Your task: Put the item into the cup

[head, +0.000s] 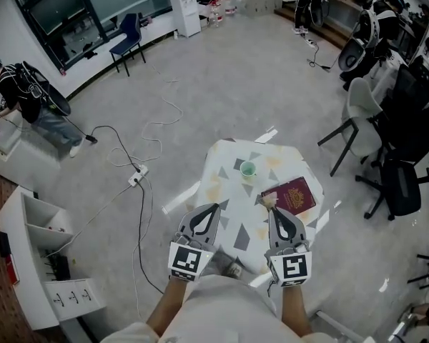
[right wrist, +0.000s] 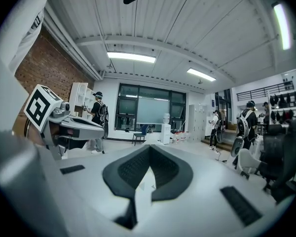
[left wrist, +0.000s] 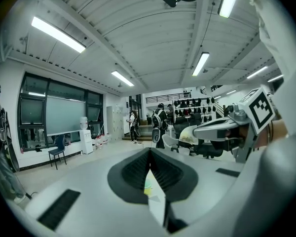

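- While both are hovering over the table's (head: 218, 171) near edge, left gripper (head: 215, 207) and right gripper (head: 271, 210) are showing jaws pressed together, empty.
- Beige item (head: 269, 200) is lying mid-table beside the red booklet (head: 294, 196); green cup (head: 248, 168) is sitting nearer the far edge.
- Right jaws are needing to part and straddle the item squarely.
- Counting: one item, one cup, one booklet.

No legible text anywhere; gold stamp on red booklet (head: 294, 195) possibly lettering, too small.
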The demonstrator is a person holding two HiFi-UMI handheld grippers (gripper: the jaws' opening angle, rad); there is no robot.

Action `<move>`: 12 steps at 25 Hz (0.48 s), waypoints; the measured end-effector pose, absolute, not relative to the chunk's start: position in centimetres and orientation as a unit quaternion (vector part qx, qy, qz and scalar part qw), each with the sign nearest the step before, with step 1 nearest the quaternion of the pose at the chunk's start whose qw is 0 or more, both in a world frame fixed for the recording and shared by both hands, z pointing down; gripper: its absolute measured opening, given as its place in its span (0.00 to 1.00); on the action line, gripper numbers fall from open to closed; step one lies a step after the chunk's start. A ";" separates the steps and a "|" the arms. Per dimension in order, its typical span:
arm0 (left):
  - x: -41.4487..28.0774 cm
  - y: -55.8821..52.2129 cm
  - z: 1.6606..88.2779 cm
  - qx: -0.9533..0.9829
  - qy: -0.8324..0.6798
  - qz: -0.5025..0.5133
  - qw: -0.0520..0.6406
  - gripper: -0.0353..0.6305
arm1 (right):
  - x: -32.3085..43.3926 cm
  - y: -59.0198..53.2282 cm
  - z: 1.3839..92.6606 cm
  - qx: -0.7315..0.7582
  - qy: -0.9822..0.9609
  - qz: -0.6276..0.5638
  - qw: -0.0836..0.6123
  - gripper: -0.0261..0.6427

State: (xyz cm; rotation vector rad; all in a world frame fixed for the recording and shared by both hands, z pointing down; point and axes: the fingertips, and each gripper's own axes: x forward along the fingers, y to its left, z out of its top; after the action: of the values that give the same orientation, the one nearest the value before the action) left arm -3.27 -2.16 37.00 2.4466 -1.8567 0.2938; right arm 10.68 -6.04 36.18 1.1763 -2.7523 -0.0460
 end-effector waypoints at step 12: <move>-5.8 -9.6 40.1 0.825 -0.554 0.101 0.055 0.07 | 7.5 -11.9 39.3 0.428 -0.898 0.013 0.100 0.05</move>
State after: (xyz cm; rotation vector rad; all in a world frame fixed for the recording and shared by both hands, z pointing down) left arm -5.80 -9.61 40.13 2.5049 -1.6811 0.3063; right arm 7.54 -11.92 39.31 1.2651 -2.6554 0.0387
